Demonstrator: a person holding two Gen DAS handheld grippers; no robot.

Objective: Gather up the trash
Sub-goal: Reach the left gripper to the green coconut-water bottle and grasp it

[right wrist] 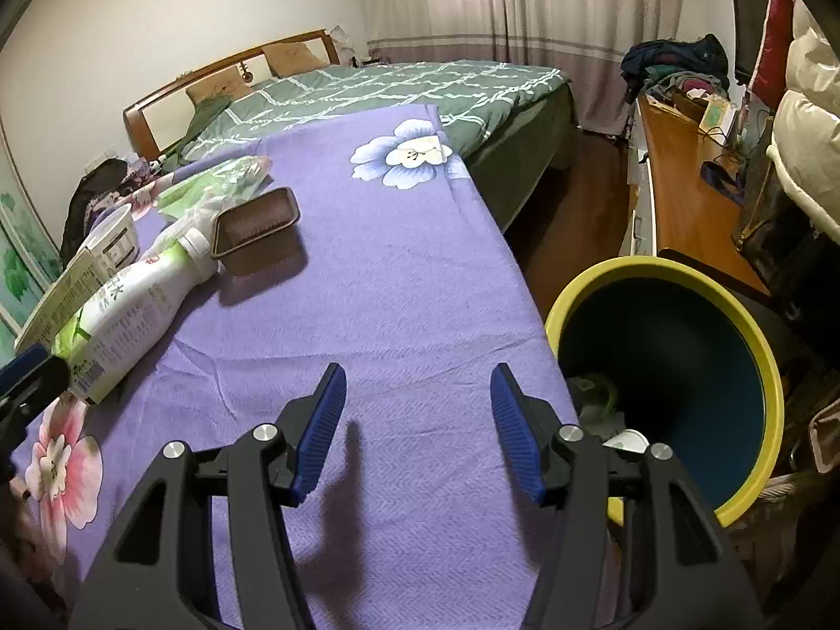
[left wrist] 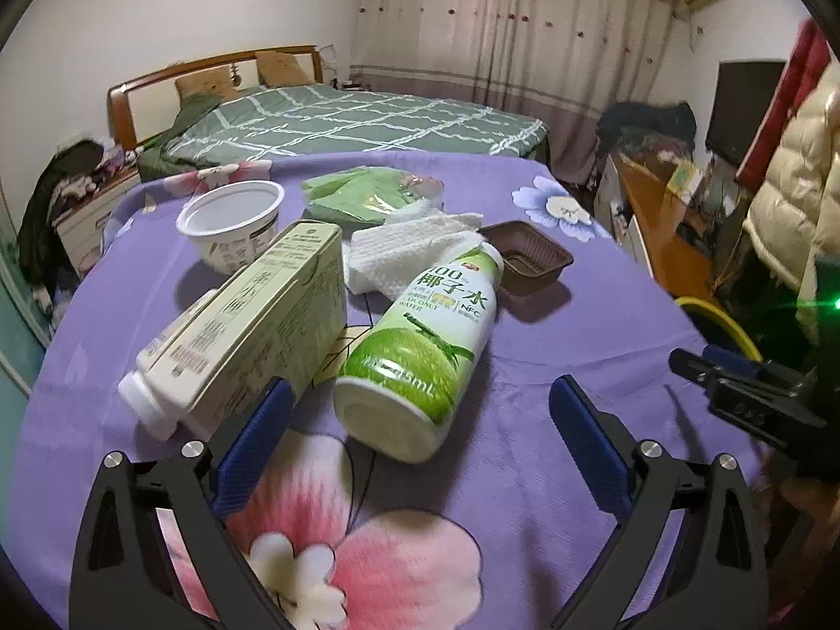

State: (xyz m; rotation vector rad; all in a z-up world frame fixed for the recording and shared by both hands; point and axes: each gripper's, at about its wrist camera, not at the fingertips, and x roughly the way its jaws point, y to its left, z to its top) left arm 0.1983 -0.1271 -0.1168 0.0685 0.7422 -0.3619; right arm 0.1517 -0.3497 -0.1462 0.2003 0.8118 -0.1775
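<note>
Trash lies on a purple flowered cloth [left wrist: 551, 336]. A green and white coconut water bottle [left wrist: 420, 346] lies on its side, base toward my left gripper [left wrist: 420, 404], which is open and empty just in front of it. A pale green carton [left wrist: 262, 315] lies left of the bottle on a white bottle [left wrist: 142, 399]. Behind are a white paper cup [left wrist: 231, 220], crumpled tissue [left wrist: 409, 252], a green bag [left wrist: 362, 194] and a brown plastic tray [left wrist: 525, 257]. My right gripper [right wrist: 420, 404] is open and empty over bare cloth. A yellow-rimmed bin [right wrist: 682, 367] stands right of the table.
The bin holds some trash at its bottom [right wrist: 598, 399]. The table edge [right wrist: 525, 283] runs beside the bin. A bed [right wrist: 399, 89] stands behind the table. A wooden desk [right wrist: 682, 199] with clutter runs along the right. The right gripper shows in the left wrist view [left wrist: 735, 383].
</note>
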